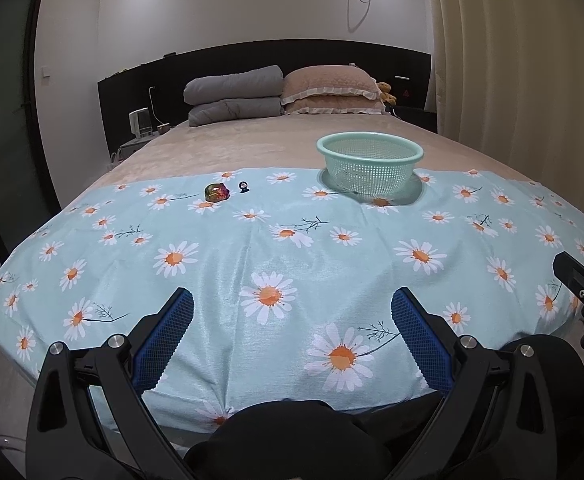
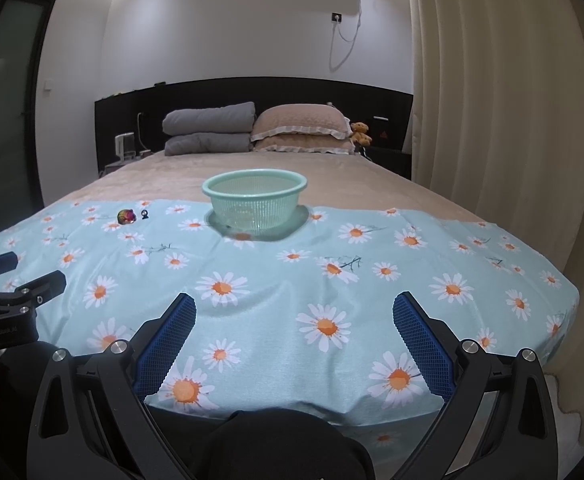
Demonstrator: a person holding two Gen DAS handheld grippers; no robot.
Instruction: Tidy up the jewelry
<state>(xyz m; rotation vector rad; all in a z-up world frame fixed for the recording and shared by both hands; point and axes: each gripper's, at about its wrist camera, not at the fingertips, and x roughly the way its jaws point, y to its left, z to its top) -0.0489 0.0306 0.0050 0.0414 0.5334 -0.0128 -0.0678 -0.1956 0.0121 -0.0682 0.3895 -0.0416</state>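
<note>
Far ahead and left of the tongs, the small iridescent multicoloured lump and the tiny dark ring-shaped piece beside it are too small to identify. Whatever lies inside the mint-green perforated plastic basket stays indistinct through its mesh.

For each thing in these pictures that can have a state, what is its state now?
Left gripper: open, fingers apart, holding nothing.
Right gripper: open, fingers apart, holding nothing.
Green basket: upright on the daisy cloth; contents too faint to tell.
Multicoloured jewelry piece: lying on the cloth, outside the basket.
Small dark ring-like piece: on the cloth beside the multicoloured one, apart from it.
Pillows: stacked at the headboard.
</note>
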